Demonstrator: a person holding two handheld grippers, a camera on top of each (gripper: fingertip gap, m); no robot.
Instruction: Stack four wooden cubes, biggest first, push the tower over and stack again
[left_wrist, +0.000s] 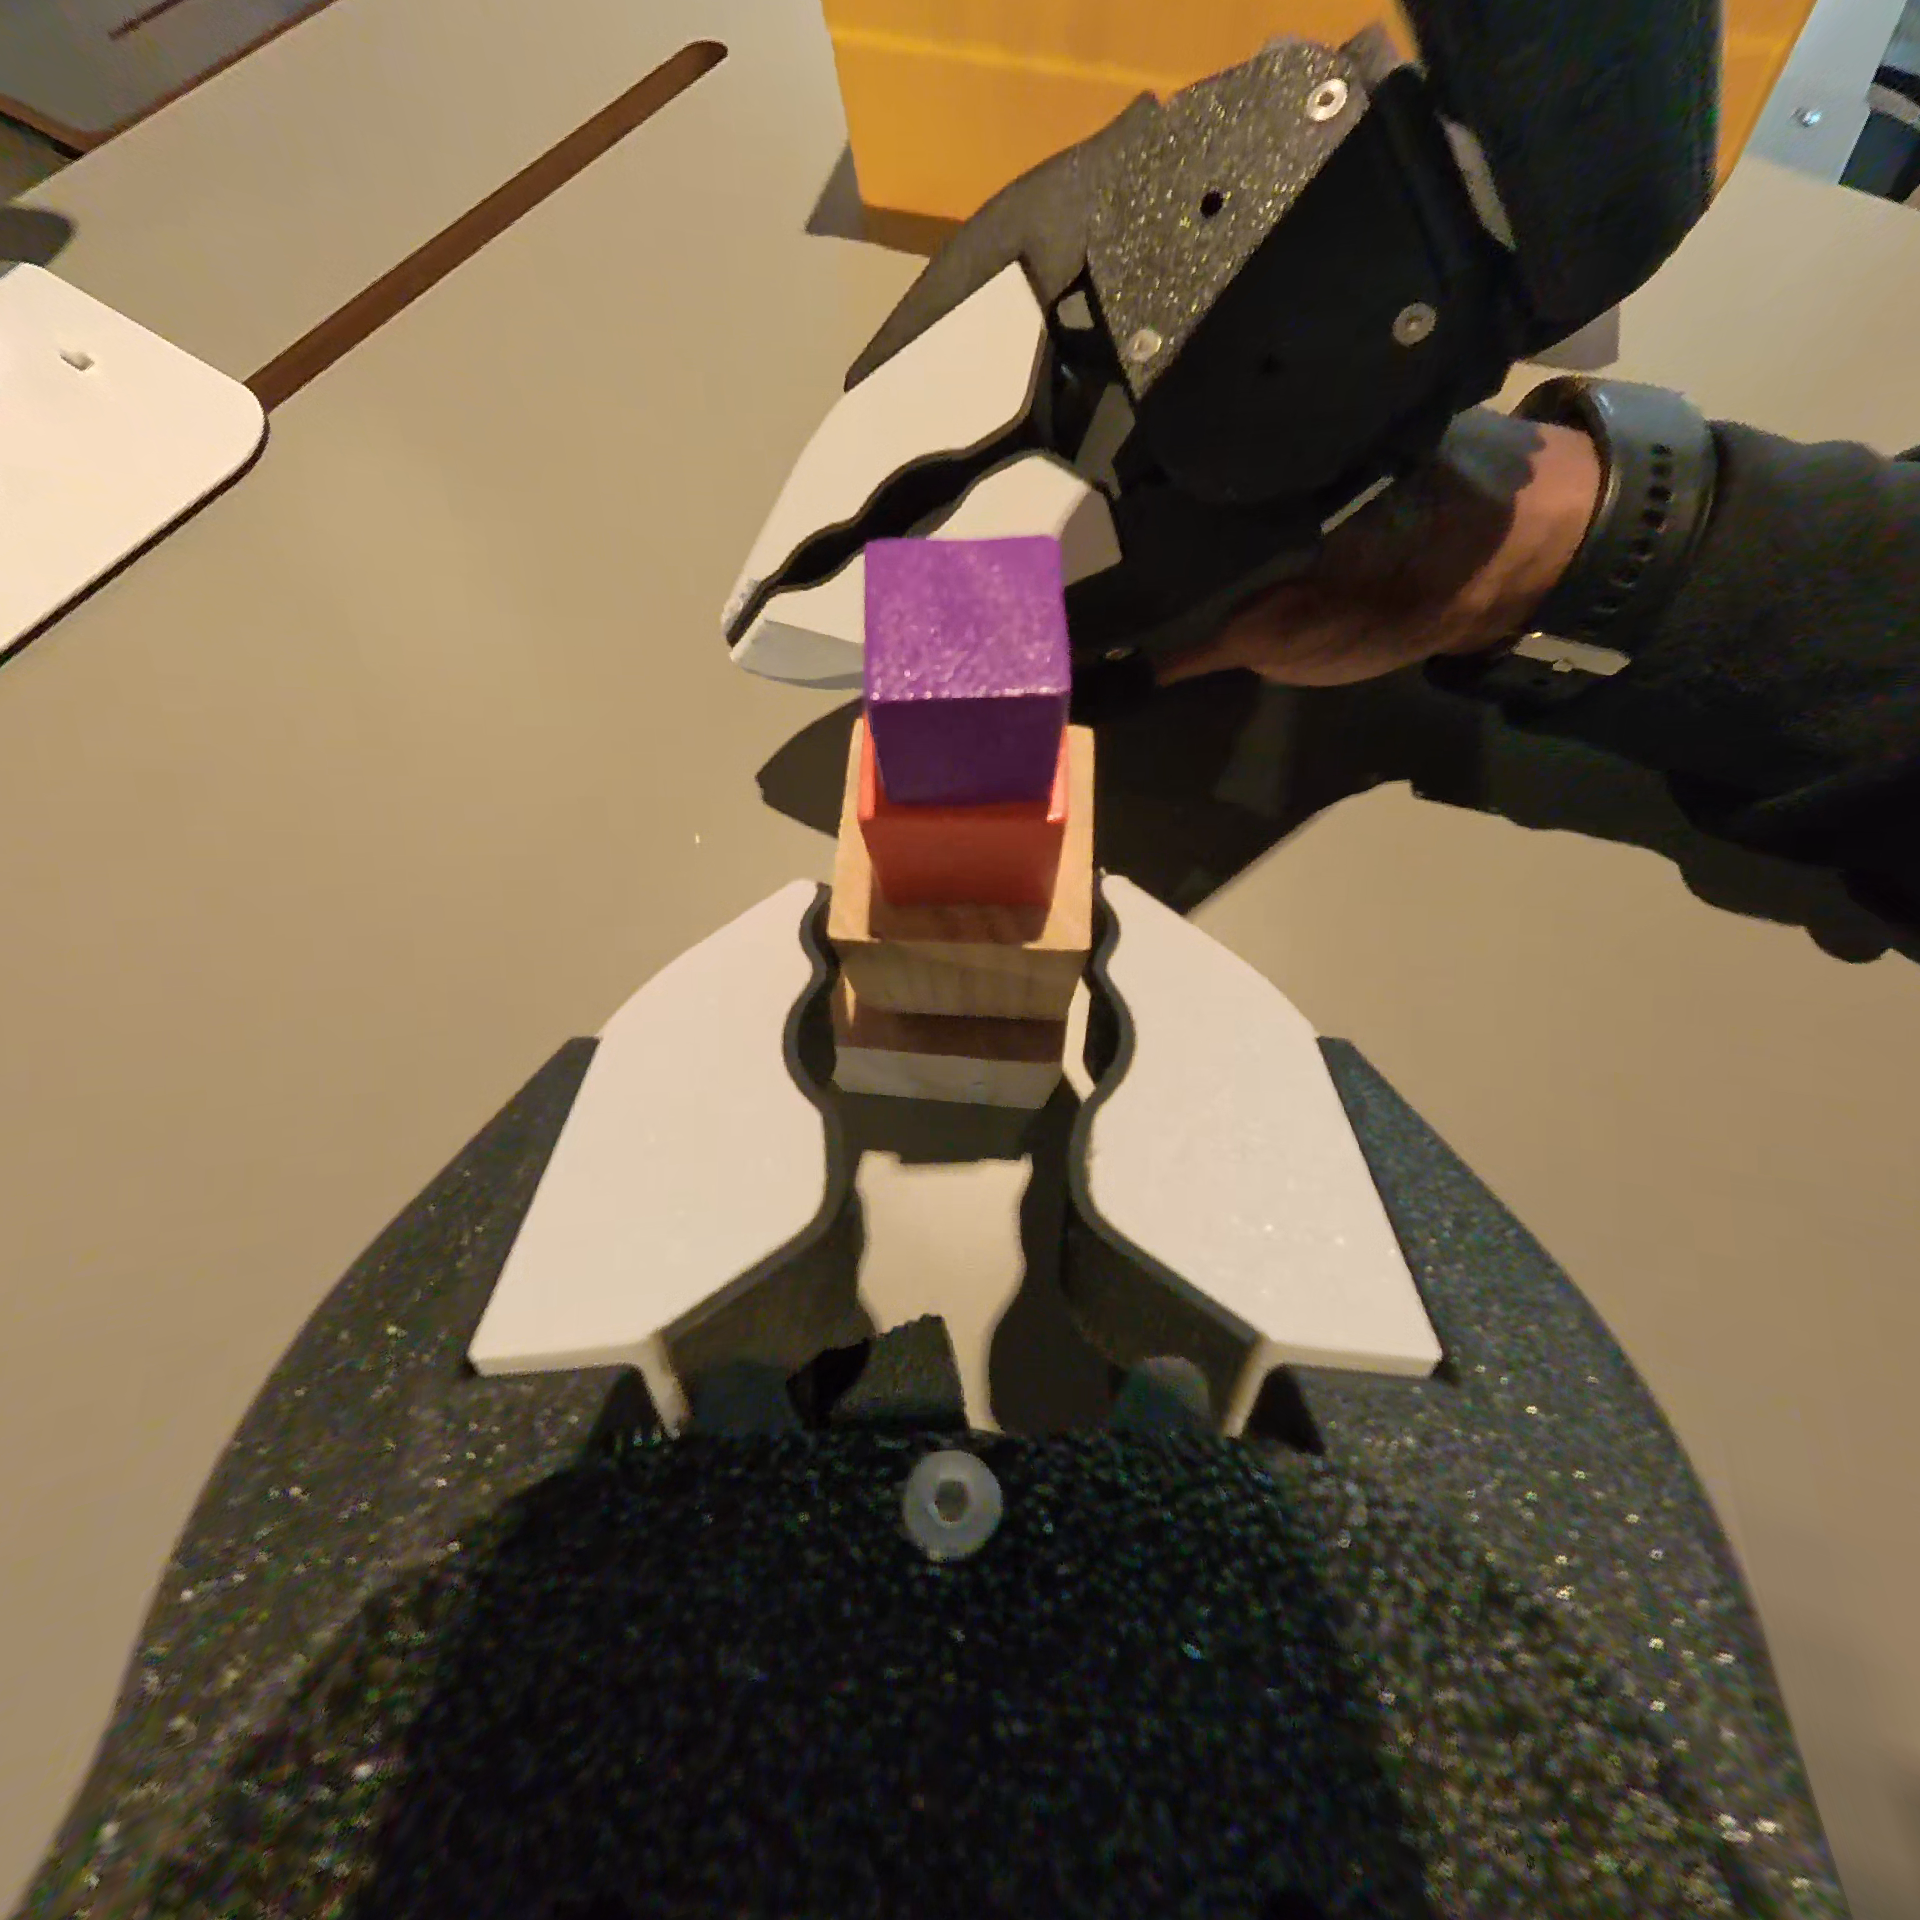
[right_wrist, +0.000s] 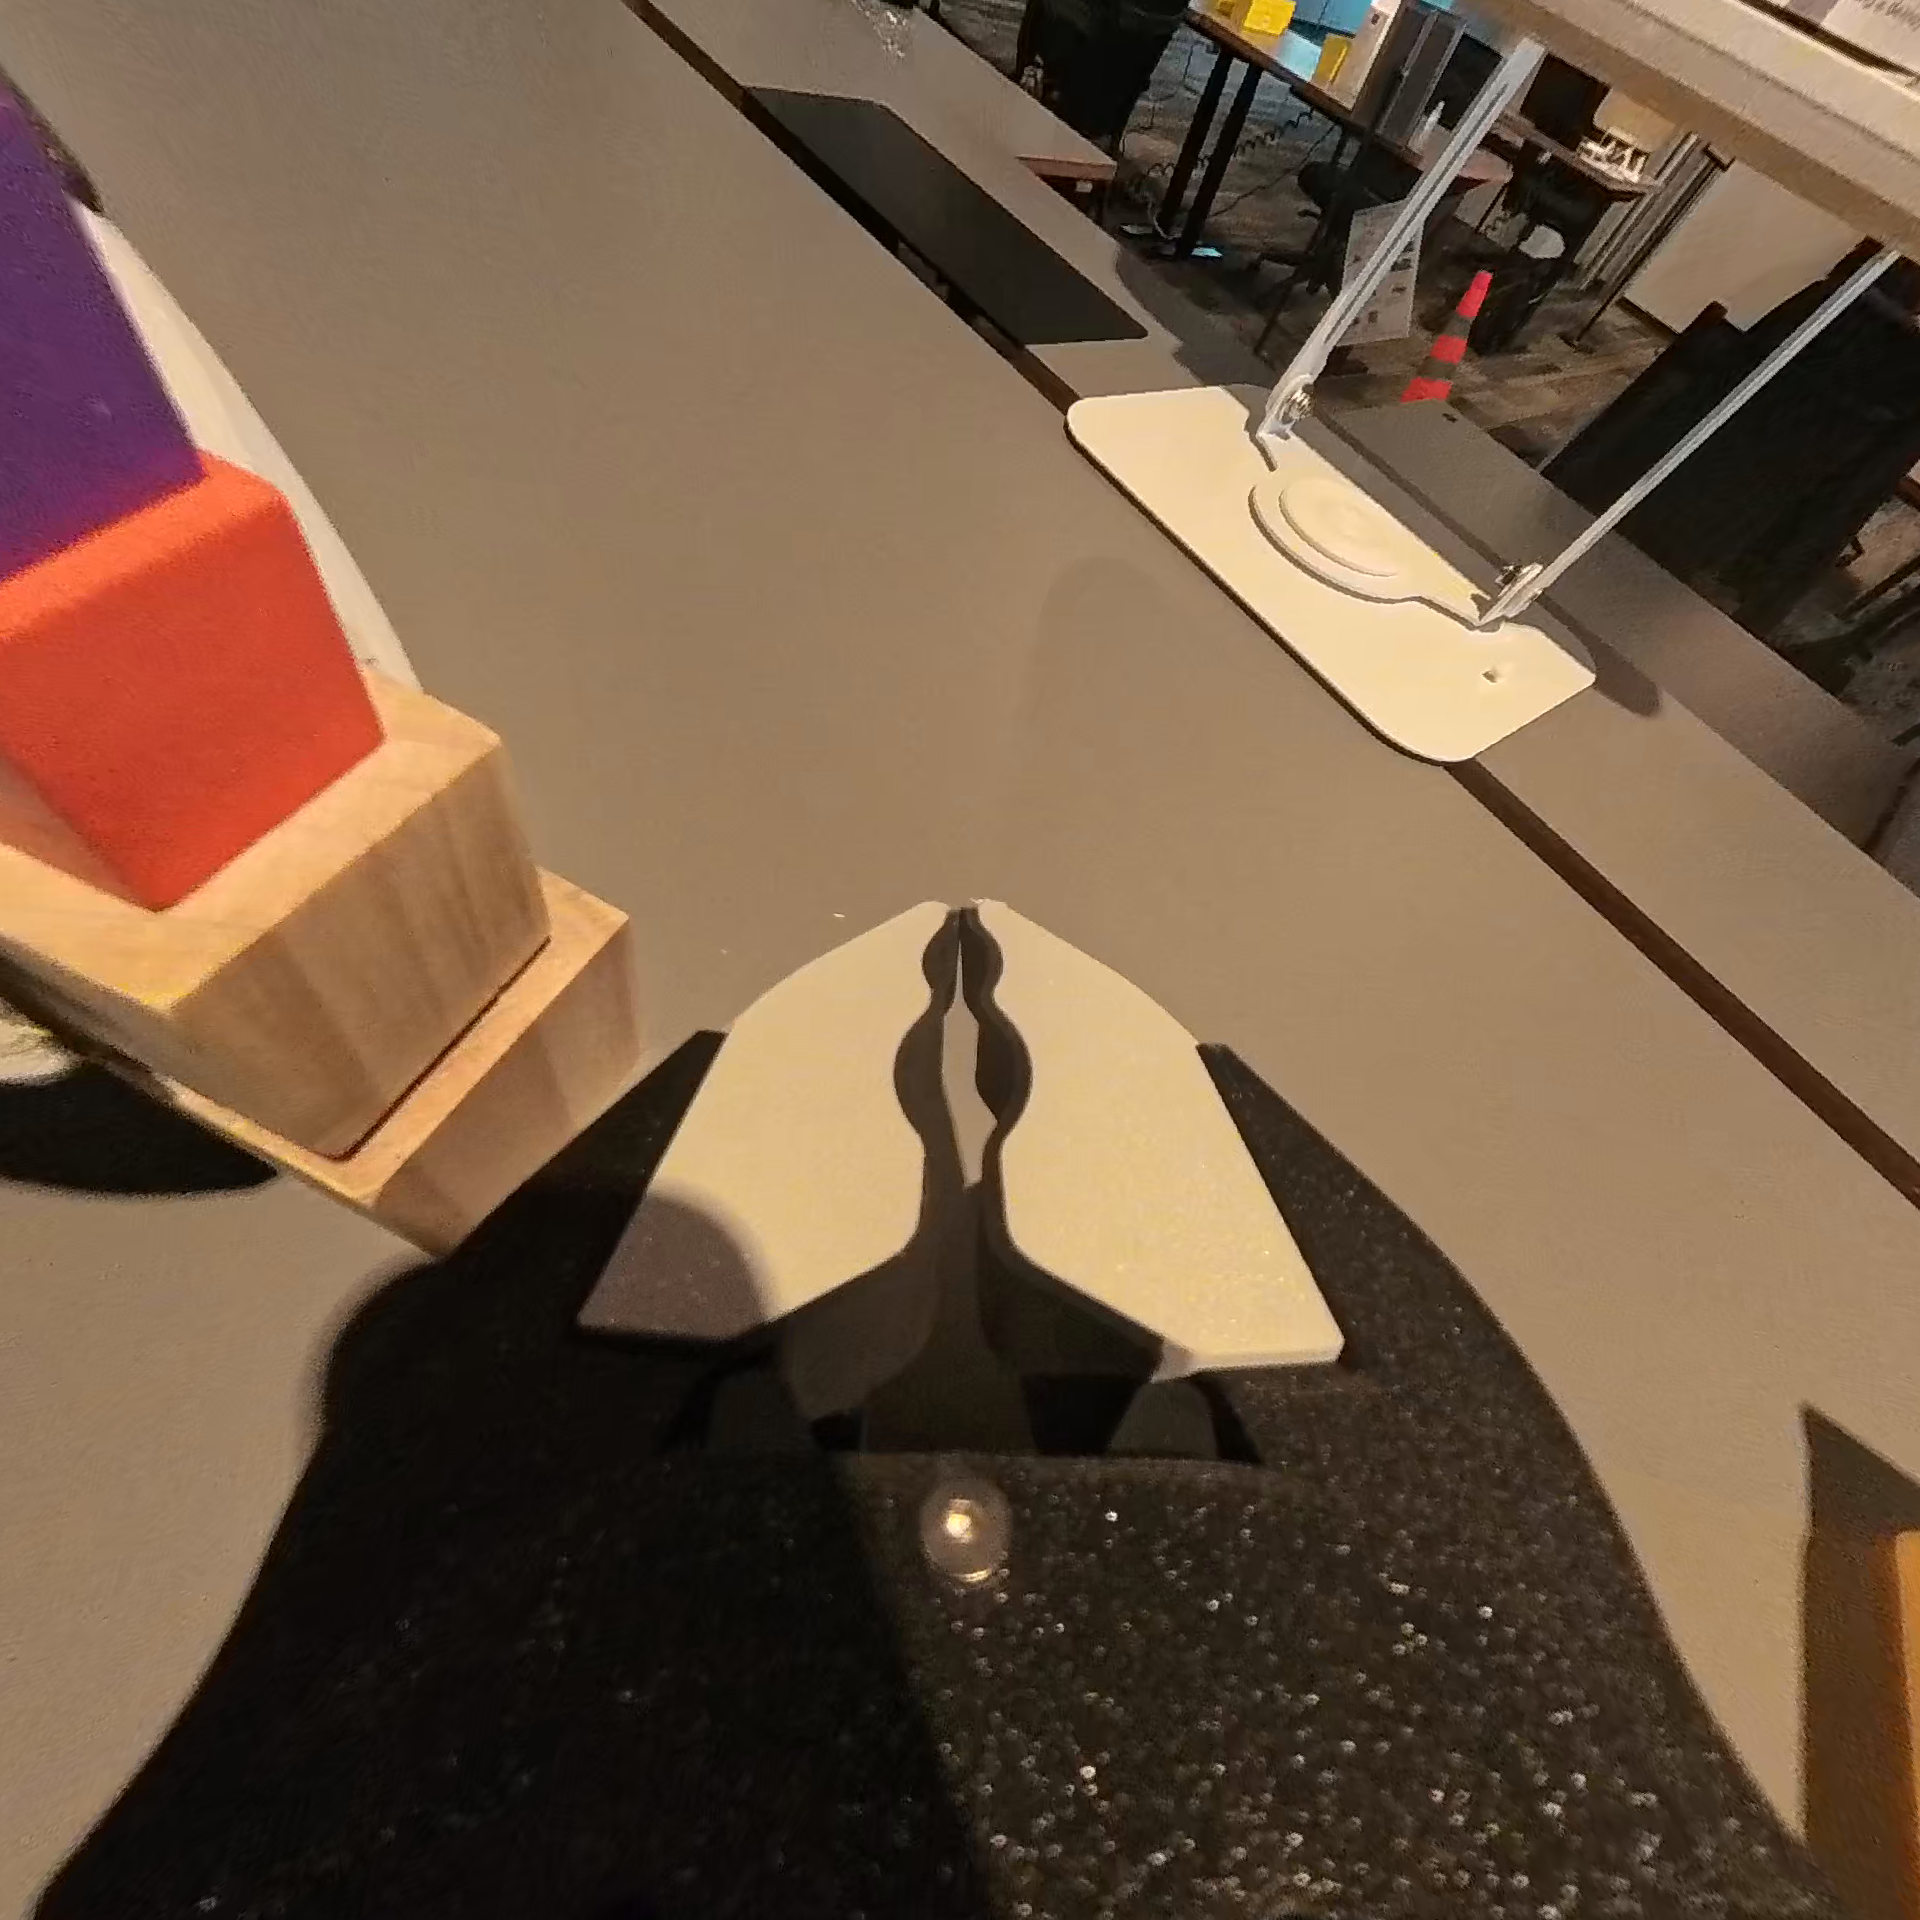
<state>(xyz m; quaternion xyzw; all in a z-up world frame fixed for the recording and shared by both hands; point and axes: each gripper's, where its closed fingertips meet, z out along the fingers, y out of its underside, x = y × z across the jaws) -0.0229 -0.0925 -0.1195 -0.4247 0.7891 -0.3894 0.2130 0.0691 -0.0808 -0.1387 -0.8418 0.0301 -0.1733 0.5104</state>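
A tower of four cubes stands on the grey table (left_wrist: 416, 831): a bare wooden cube (left_wrist: 951, 1070) at the bottom, a smaller wooden cube (left_wrist: 961, 966), a red cube (left_wrist: 966, 852) and a purple cube (left_wrist: 966, 665) on top. My left gripper (left_wrist: 956, 904) is open, its white fingers close on either side of the two wooden cubes; I cannot tell if they touch. My right gripper (left_wrist: 743, 623) is shut and empty, its tips just behind the purple cube. In the right wrist view the right gripper (right_wrist: 966, 914) is shut beside the tower, with the red cube (right_wrist: 177, 675) at the left edge.
A yellow box (left_wrist: 1039, 104) stands at the back of the table. A white lamp base (right_wrist: 1330, 561) sits to one side, also in the left wrist view (left_wrist: 94, 436). A dark slot (left_wrist: 499, 218) runs along the tabletop. A hand with a watch (left_wrist: 1455, 582) holds the right gripper.
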